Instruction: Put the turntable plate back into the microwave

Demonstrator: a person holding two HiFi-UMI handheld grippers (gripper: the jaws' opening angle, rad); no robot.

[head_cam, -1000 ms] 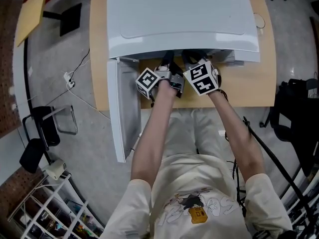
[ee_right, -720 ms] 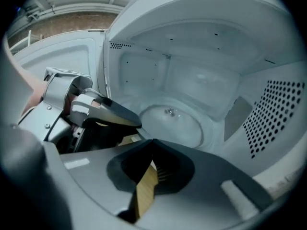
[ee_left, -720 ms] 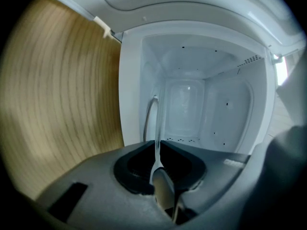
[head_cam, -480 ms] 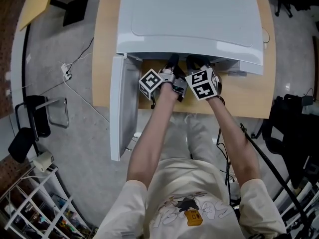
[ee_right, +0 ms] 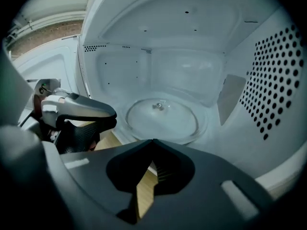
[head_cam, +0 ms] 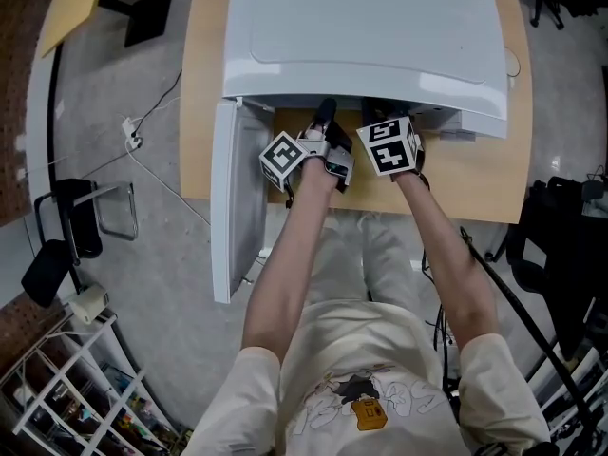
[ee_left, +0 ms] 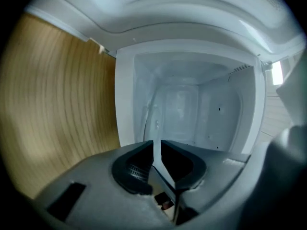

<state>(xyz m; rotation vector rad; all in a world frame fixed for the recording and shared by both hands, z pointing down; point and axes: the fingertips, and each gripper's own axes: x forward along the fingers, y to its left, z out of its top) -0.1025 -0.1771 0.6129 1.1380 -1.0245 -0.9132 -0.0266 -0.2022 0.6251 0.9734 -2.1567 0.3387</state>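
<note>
**Item 1. Microwave (head_cam: 361,36).** White, standing on a wooden table (head_cam: 475,174). In my head view its top fills 12 o'clock. The door (head_cam: 237,207) is swung fully open. It runs from the cabinet's left front corner toward 7 o'clock, out past the table edge.

**Item 2. Turntable plate (ee_right: 162,121).** Clear round glass. In the right gripper view I find it lying flat on the cavity floor, roughly centred, with a small hub showing at its middle. Neither gripper touches it.

**Item 3. Right gripper (ee_right: 152,143).** Held at the mouth of the cavity and tilted down, with the plate at 12 o'clock beyond its tips. The jaws are closed tip to tip with nothing between them. A strip of table wood shows through the gap behind the tips.

**Item 4. Left gripper (ee_left: 157,146).** Held beside the right one, at its 9 o'clock, in front of the opening. It looks almost straight into the cavity. I read its jaws as drawn together, with only a thin slit at the tips, and empty.

**Item 5. Cavity fittings, right gripper view.** A perforated wall (ee_right: 273,80) is at 3 o'clock. A plain grey panel (ee_right: 231,97) sits on the same side, nearer the back.

**Item 6. Surroundings, head view.** A black chair (head_cam: 66,240) is at 9 o'clock. A white cable (head_cam: 130,141) lies on the floor between the chair and the table. Wire shelving (head_cam: 66,388) is at 7 o'clock.
</note>
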